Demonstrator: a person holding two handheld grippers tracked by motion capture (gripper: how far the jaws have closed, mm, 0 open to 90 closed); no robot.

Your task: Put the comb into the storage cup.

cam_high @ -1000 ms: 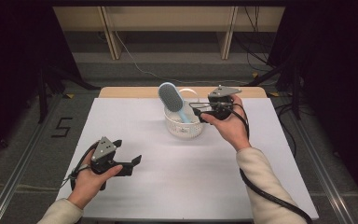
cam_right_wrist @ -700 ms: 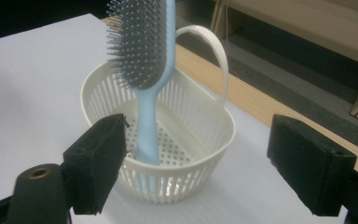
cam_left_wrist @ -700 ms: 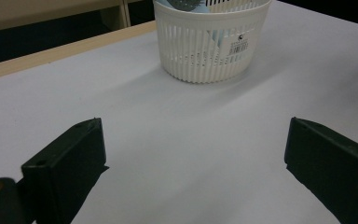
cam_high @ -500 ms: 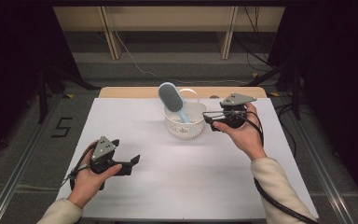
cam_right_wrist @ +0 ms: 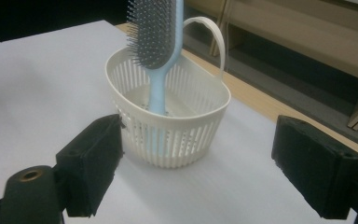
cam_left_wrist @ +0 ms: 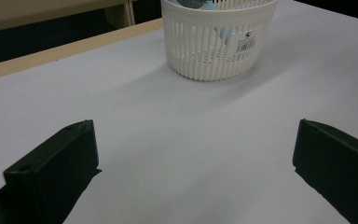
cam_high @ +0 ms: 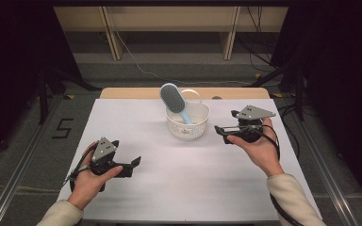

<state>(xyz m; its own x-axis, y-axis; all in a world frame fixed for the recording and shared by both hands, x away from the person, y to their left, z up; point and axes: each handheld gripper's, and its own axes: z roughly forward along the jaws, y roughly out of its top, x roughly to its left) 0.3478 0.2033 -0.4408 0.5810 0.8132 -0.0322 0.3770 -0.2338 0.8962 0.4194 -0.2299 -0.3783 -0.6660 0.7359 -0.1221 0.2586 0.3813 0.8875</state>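
Status from my end: hairbrush (cam_high: 174,100) is in the white basket (cam_high: 199,124), handle down, bristle head sticking up above the rim and leaning toward the far left. The basket sits at the far middle of the white table cover (cam_high: 184,183), its handle loop on the far side.

Right gripper (cam_high: 220,131) is just right of the basket, apart from it, jaws spread wide with nothing between them. In the right gripper view the basket and brush sit ahead of the open jaws; no contact.

Left gripper (cam_high: 135,163) is at the near left, well away from the basket, resting low over the cover. Jaws spread, empty. The left gripper view looks across bare cover at the basket's slatted wall and its barcode sticker (cam_left_wrist: 246,42).

My read: placement looks done. Brush is inside, self-supporting against the rim, and neither gripper holds anything. I see nothing else on the table to load. What's left, if anything, is parking the right hand. One small risk: the brush leans tall, so a knock to the basket could tip it.
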